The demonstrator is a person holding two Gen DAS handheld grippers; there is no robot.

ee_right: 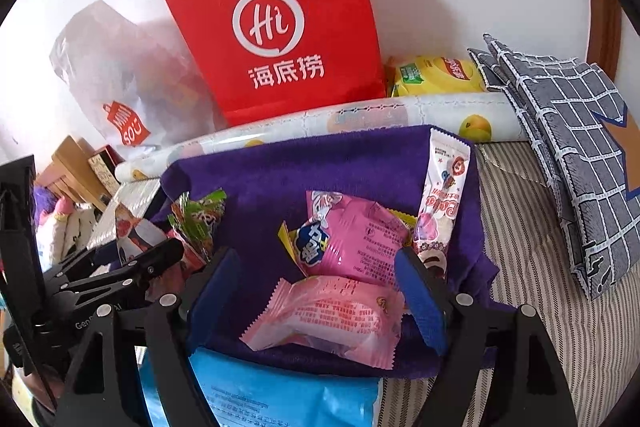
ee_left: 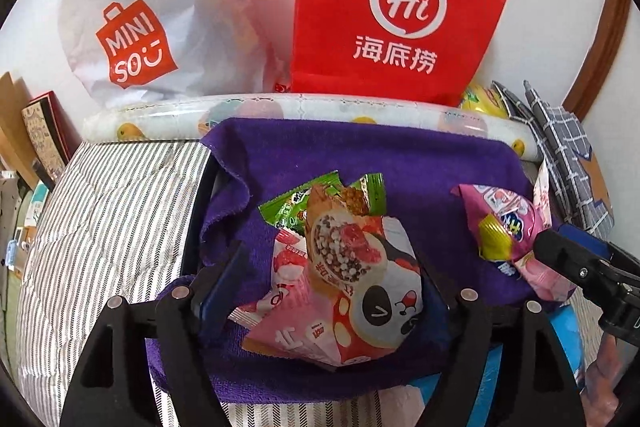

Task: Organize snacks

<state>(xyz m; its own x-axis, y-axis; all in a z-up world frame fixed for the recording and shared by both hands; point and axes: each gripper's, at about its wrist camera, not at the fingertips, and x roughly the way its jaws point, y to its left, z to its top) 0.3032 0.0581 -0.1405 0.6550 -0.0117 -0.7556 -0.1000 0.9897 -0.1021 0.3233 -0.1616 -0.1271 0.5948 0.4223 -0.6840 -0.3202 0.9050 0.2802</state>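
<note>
A purple cloth (ee_left: 320,155) lies on the striped bed, with snack packets on it. In the left wrist view my left gripper (ee_left: 328,267) is open, its fingers either side of a pile: a panda-print packet (ee_left: 380,291), a pink packet (ee_left: 296,331) and green packets (ee_left: 304,203). In the right wrist view my right gripper (ee_right: 320,287) is open, its blue-padded fingers straddling a pale pink packet (ee_right: 328,315). Behind it lie a darker pink packet (ee_right: 356,235) and a long white-pink stick packet (ee_right: 440,195). The right gripper shows at the left view's right edge (ee_left: 568,255).
A red paper bag (ee_left: 400,3) and a white Miniso plastic bag (ee_left: 140,27) lean on the wall behind a rolled printed mat (ee_left: 304,107). A yellow chip bag (ee_right: 436,75) and grey checked pouches (ee_right: 568,131) lie at right. A blue packet (ee_right: 280,391) lies near the cloth's front edge.
</note>
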